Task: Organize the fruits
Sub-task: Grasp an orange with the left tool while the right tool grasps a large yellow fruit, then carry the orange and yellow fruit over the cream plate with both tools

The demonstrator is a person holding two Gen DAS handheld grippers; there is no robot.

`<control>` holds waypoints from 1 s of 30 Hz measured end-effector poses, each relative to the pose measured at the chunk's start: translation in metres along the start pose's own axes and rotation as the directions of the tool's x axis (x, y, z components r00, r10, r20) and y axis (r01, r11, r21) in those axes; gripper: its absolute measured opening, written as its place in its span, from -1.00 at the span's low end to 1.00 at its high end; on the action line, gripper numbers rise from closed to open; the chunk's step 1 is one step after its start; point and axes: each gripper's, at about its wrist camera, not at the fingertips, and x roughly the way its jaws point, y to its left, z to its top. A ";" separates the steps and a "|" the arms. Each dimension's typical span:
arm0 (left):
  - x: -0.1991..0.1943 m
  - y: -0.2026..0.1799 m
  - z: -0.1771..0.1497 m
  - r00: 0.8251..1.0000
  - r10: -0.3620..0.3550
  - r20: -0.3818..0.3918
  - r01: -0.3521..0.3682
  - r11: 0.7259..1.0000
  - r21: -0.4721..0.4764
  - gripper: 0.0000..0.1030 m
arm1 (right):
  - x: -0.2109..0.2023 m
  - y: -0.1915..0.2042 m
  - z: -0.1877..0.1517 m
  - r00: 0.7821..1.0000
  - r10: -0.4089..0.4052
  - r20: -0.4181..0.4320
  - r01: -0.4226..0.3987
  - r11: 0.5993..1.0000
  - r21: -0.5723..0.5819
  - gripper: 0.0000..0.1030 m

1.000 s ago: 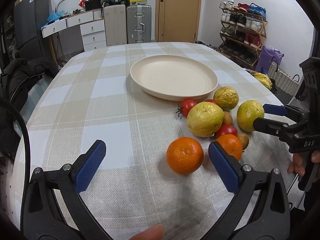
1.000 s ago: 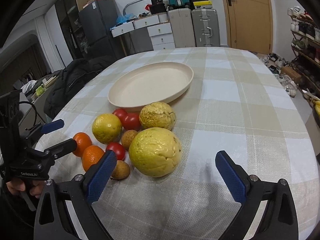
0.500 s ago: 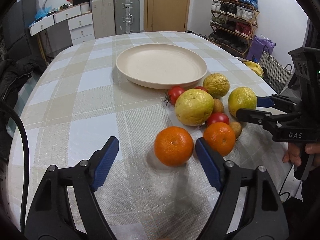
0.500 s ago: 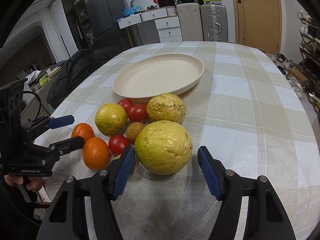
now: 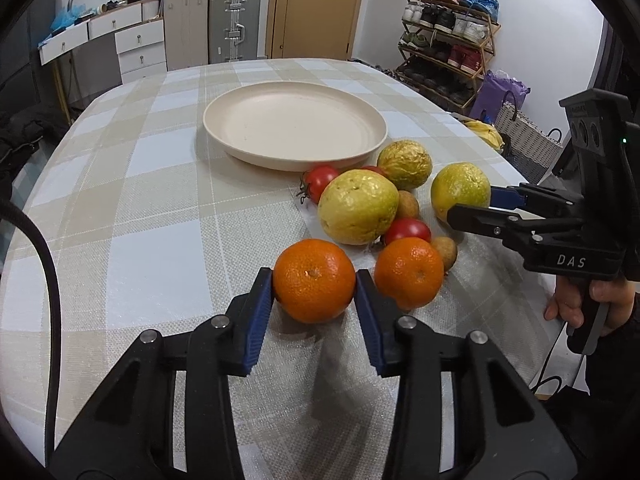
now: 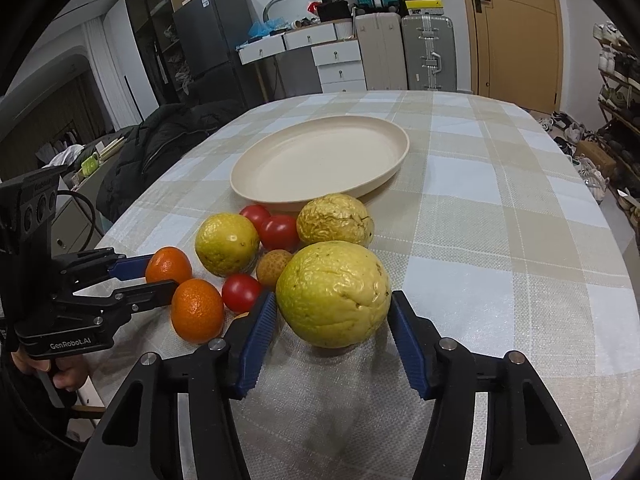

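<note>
**Fruits gripped at both ends of the pile**

Fruits lie bunched on the checked beige-and-white tablecloth, just in front of the round cream plate, which holds nothing. The left gripper has just been closing, and its blue pads now press either side of a bright orange mandarin at the near edge of the pile, the fruit resting on the cloth. A second orange mandarin sits just beside it, touching the outer face of one pad.

The right gripper has likewise been closing. Its blue pads sit against both flanks of the large, knobbly yellow-green citrus, the biggest piece there, which also rests on the cloth.

Between and behind these two lie the others: a smaller wrinkled yellow fruit right at the plate's rim, a smooth yellow-green round fruit, three red tomatoes and two small brown round fruits, all packed close together.

A hand grips the black handle of the right tool at the table's edge.
</note>
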 end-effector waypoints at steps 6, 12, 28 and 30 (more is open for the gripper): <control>-0.014 0.003 0.003 0.998 0.012 0.061 -0.011 1.000 -0.019 -0.27 | -0.006 0.001 0.000 0.999 0.008 0.037 -0.008 1.000 -0.010 0.13; -0.024 0.008 0.011 0.993 0.026 0.114 -0.022 0.999 -0.037 -0.27 | -0.014 0.000 0.000 0.996 0.033 0.084 -0.033 0.999 0.000 0.13; -0.022 0.014 0.026 0.984 0.075 0.162 -0.068 0.996 -0.049 -0.26 | -0.027 0.006 0.010 0.989 0.046 0.137 -0.046 0.999 -0.006 0.13; -0.022 0.014 0.029 0.982 0.081 0.169 -0.074 0.996 -0.050 -0.26 | -0.028 0.006 0.014 0.989 0.046 0.144 -0.045 0.999 -0.004 0.13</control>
